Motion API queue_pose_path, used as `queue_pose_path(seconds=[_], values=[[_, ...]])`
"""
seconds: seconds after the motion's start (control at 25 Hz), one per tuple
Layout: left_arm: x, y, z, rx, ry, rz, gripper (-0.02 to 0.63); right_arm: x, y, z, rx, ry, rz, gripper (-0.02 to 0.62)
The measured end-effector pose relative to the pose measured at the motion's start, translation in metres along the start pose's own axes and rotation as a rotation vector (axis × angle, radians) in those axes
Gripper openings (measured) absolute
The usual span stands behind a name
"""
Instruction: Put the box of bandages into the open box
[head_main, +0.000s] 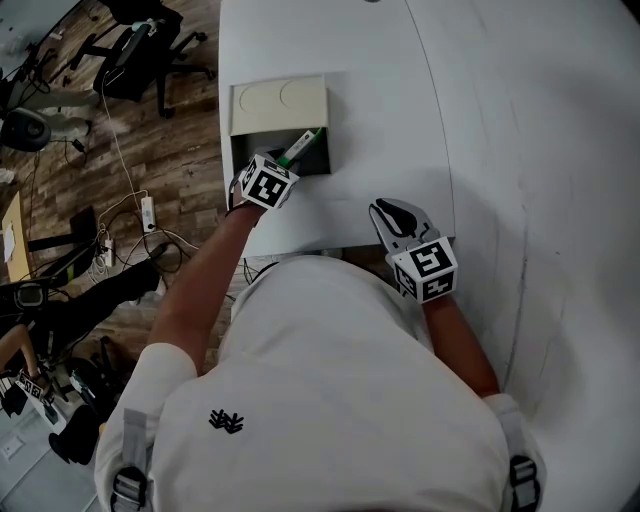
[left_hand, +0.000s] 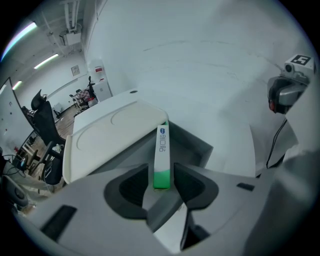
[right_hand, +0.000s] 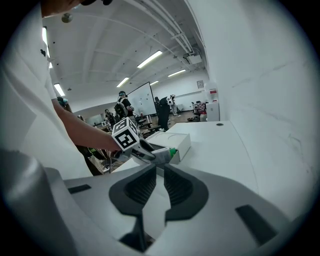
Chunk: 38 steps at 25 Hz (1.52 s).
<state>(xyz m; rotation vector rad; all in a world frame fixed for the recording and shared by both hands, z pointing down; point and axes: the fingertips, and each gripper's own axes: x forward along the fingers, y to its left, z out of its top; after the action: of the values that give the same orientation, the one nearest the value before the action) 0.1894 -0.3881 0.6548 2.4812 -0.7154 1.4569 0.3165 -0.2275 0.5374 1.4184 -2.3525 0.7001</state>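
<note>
Bandages (left_hand: 162, 147) over worktop (head_main: 400, 120): we see a wide white worktop carrying everything. The work sits by its near-left edge, where the left arm reaches easily.
Open box (head_main: 326, 152): dark inside with its mouth up, so the bandages can go in from above.
Lid (head_main: 280, 105): pale, lying back behind the mouth, which keeps the opening free.
Left tool (left_hand: 161, 176): over the open box and pointing steeply down. Its jaws are spread, with the bandages between them but not pinched; we judge this to be the let-go.
Right tool (right_hand: 159, 172): held well apart, near the worktop's front edge, jaws drawn close together on nothing. We judge it idle, since one tool suffices here.
Bandages: a slim white carton with a green end, tilted inside the open box. Its far end leans at the back wall by the lid and its green end is up between the left jaws. We think it may settle lower once left alone.
</note>
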Motion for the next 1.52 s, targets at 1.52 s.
queue_pose_path(seconds=[1.52], values=[[-0.245,-0.035,-0.088,-0.309,-0.488,-0.177,0.008,0.041,0.156,0.008,-0.177,0.050,0.116,0.046]])
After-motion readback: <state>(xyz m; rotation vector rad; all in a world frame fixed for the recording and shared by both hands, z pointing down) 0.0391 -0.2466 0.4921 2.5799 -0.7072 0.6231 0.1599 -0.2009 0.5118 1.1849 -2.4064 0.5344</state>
